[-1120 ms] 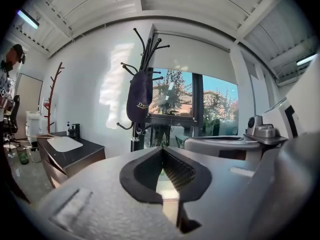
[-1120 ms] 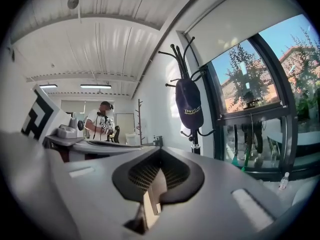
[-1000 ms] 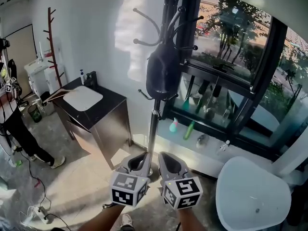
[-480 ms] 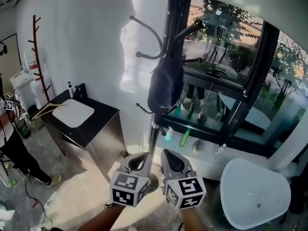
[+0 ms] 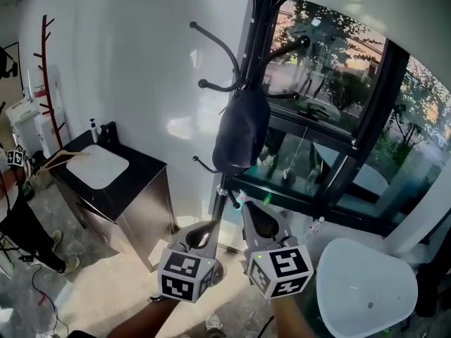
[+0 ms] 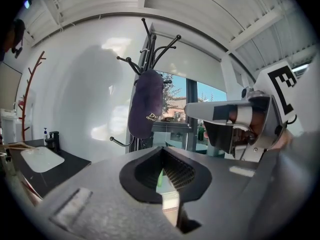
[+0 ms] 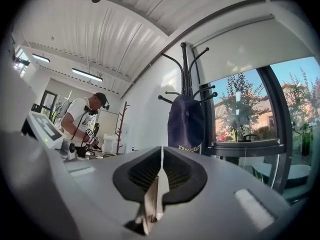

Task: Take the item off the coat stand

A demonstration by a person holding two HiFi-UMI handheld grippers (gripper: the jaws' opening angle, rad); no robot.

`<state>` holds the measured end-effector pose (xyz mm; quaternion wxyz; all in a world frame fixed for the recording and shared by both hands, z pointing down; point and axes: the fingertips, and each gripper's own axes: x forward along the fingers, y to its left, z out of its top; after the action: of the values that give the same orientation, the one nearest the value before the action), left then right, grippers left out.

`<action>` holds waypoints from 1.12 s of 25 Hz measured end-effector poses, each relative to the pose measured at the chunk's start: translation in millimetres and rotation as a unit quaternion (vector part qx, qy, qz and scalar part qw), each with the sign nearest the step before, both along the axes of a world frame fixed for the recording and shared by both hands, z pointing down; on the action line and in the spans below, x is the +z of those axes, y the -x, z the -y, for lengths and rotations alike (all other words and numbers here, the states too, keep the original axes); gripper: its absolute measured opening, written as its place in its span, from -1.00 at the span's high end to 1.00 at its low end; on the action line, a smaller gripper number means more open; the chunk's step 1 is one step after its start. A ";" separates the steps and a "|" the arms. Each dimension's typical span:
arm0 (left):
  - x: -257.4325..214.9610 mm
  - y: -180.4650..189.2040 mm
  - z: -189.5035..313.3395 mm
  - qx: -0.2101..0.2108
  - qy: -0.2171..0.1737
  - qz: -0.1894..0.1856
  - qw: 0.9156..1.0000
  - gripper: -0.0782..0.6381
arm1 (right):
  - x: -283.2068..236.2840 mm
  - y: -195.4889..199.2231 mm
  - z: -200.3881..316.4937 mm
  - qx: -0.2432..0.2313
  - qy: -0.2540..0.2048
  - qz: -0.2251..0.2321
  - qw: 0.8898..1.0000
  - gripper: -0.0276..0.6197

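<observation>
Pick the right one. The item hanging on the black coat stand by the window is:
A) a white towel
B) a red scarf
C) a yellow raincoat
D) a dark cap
D: a dark cap with pale lettering near its lower edge hangs from the hooks of the coat stand.

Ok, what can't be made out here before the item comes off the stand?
- Print on the item: left gripper view, too small and blurred to read.
- Hook that holds it: head view, hidden behind the item itself.
- Base of the stand: head view, mostly hidden behind the left gripper.
- Top of the stand: head view, cut off by the upper edge.
</observation>
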<state>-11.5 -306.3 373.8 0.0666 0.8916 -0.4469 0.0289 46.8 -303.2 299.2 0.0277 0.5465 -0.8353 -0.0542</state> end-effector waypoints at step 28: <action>-20.4 6.2 87.4 -0.064 -0.021 -0.002 0.998 0.78 | -90.4 -4.6 125.5 -0.026 -0.069 -0.006 0.997 0.54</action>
<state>-17.7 -393.7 353.4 0.0505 0.8627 -0.5031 0.0131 51.5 -428.8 208.8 -0.0065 0.5251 -0.8431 -0.1159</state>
